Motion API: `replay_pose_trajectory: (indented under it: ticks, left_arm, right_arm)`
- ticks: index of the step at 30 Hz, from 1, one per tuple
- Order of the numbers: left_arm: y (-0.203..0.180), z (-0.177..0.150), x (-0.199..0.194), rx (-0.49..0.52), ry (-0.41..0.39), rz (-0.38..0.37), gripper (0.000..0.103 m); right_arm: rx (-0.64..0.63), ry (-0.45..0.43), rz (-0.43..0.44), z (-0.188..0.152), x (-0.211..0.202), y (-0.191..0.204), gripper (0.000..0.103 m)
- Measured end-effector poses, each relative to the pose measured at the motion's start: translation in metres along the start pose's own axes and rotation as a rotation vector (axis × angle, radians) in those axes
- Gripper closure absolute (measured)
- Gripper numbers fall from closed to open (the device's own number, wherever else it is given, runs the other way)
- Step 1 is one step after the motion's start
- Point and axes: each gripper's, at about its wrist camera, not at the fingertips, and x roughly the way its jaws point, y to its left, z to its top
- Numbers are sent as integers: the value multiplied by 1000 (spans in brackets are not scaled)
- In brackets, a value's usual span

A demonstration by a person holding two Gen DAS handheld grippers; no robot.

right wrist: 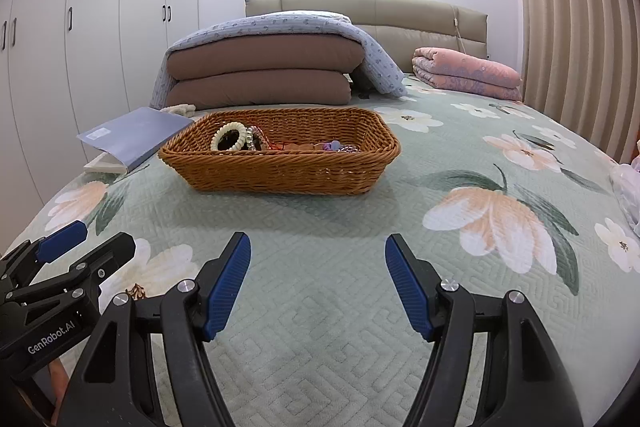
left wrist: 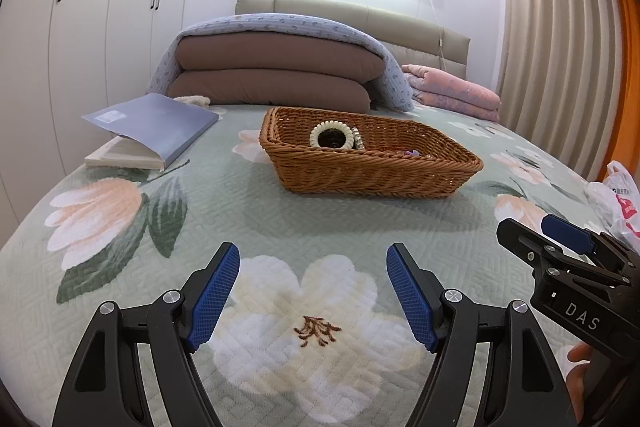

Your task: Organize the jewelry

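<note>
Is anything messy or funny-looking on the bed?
The blue book lies splayed open, cover up, left of the basket. The jewelry inside is heaped in a tangle. Nothing looks spilled or broken.

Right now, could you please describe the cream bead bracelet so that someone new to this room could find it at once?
On the floral bedspread sits a brown wicker basket. At its left end, the cream bead bracelet leans nearly upright as a pale ring. Unlike the colourful jewellery pile beside it, it is plain cream.
</note>
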Motion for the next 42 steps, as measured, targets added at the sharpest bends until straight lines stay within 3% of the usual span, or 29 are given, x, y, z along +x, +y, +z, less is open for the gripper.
replay_pose_trajectory:
  ticks: [42]
  left_arm:
    - [-1,0,-2,20,-12,41,26]
  right_arm:
    - [1,4,2,-1,1,0,30]
